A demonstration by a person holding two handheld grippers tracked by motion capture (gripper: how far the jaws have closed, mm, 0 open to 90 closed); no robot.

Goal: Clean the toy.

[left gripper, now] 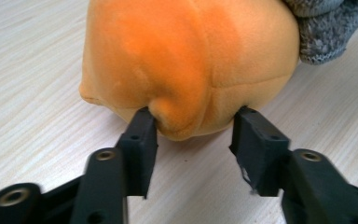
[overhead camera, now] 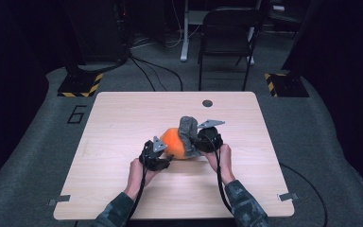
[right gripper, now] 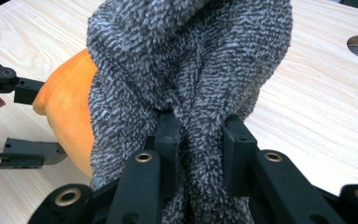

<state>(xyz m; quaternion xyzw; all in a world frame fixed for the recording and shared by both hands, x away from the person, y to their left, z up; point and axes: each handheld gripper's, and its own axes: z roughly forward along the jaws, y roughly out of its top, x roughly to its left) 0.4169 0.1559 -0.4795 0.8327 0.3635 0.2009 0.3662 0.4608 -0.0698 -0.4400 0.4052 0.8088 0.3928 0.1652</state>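
Grey sock (right gripper: 191,70) hides orange ball (right gripper: 67,109) (right gripper (right gripper: 198,135) pinching).

One orange plush ball (overhead camera: 174,142), one grey fuzzy sock (overhead camera: 188,134) draped on it, two handheld grippers — left gripper (overhead camera: 166,159) and right gripper (overhead camera: 197,146) — one wooden table (overhead camera: 123,123), one round grommet hole (overhead camera: 207,103), one folding chair (overhead camera: 227,33) — two hazard-striped stand bases (overhead camera: 81,85).
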